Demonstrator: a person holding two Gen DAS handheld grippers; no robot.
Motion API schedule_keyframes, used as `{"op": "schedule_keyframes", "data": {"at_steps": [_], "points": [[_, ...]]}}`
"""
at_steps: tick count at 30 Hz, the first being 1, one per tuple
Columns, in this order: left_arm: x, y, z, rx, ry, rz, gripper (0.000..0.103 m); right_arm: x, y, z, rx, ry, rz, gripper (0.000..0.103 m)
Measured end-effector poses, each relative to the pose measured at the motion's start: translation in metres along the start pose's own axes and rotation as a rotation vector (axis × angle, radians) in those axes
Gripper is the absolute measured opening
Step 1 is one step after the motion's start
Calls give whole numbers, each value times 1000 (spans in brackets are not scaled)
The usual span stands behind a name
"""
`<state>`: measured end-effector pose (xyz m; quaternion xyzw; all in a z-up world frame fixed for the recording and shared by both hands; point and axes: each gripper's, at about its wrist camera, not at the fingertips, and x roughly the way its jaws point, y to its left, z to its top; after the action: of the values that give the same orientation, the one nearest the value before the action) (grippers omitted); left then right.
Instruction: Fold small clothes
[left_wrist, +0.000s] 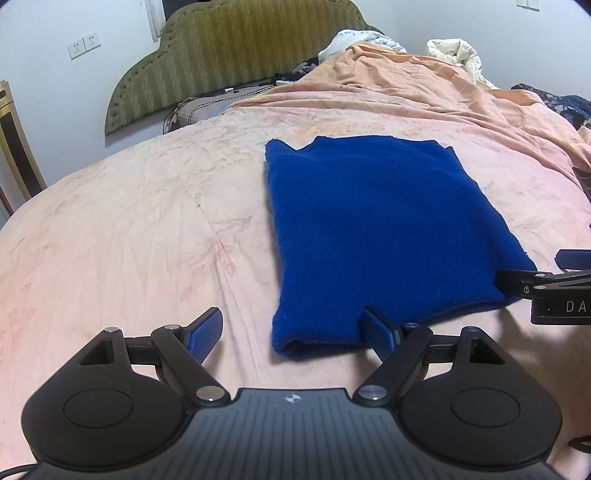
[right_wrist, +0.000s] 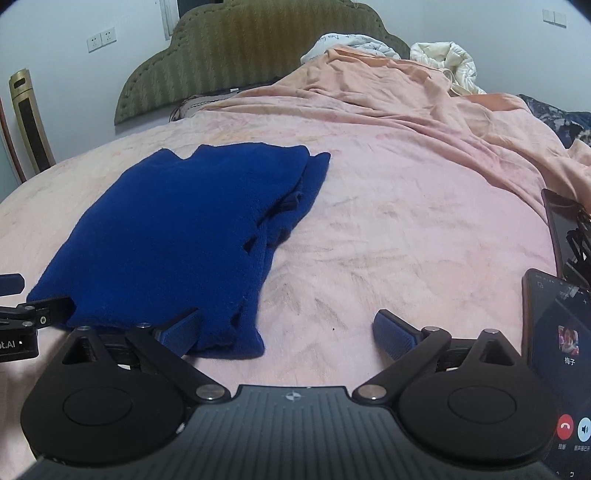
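A blue knitted garment (left_wrist: 380, 221) lies folded into a rough rectangle on the pink bedsheet (left_wrist: 129, 240). My left gripper (left_wrist: 293, 332) stands open at its near left corner. Its right finger (left_wrist: 376, 330) rests on the garment's near edge and its left finger (left_wrist: 208, 332) is over bare sheet. In the right wrist view the blue garment (right_wrist: 177, 236) fills the left side, its layered edges showing along its right side. My right gripper (right_wrist: 288, 332) is wide open around the near right corner, its left finger (right_wrist: 181, 328) against the cloth. Each gripper shows at the edge of the other's view: the right gripper (left_wrist: 535, 267) and the left gripper (right_wrist: 37, 293).
Two phones lie at the right on the bed, one lit (right_wrist: 554, 350) and one dark (right_wrist: 561, 221). A crumpled orange quilt (right_wrist: 406, 92) and white bedding (right_wrist: 447, 55) pile up at the far right. A green headboard (right_wrist: 258, 48) stands against the back wall.
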<state>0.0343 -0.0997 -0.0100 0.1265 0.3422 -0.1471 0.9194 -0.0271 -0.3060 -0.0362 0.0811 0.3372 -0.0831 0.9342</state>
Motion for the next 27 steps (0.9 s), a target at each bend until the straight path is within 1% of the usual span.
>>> {"op": "schedule_keyframes", "data": {"at_steps": [5, 9, 14, 17, 19, 20, 22, 23, 24, 25, 26, 27], "points": [[0, 2, -1, -5, -2, -4, 83, 0, 1, -2, -8, -5, -7, 103], [-2, 3, -1, -8, -4, -6, 83, -2, 2, -1, -19, -12, -20, 101], [-9, 6, -1, -8, -17, -15, 83, -18, 3, -2, -42, -79, -34, 99], [-15, 8, 0, -15, -37, -24, 83, -33, -3, -4, -30, -119, -13, 95], [-17, 9, 2, -24, -41, -28, 83, -41, -3, -6, -58, -128, 2, 92], [-17, 9, 3, -29, -43, -32, 83, -44, -2, -7, -78, -132, 13, 91], [-18, 8, 4, -30, -45, -36, 83, -48, 2, -9, -92, -123, 76, 86], [-18, 7, 4, -27, -45, -35, 83, -48, 2, -8, -71, -111, 130, 80], [-19, 6, 4, -22, -45, -34, 83, -48, 2, -7, -43, -102, 181, 71], [-19, 5, 3, -16, -46, -31, 83, -46, 2, -6, -13, -91, 222, 67], [-19, 5, 3, -13, -46, -29, 83, -43, 3, -5, 6, -82, 242, 62], [-19, 5, 3, -12, -46, -28, 83, -39, 5, -3, 18, -69, 246, 60]]}}
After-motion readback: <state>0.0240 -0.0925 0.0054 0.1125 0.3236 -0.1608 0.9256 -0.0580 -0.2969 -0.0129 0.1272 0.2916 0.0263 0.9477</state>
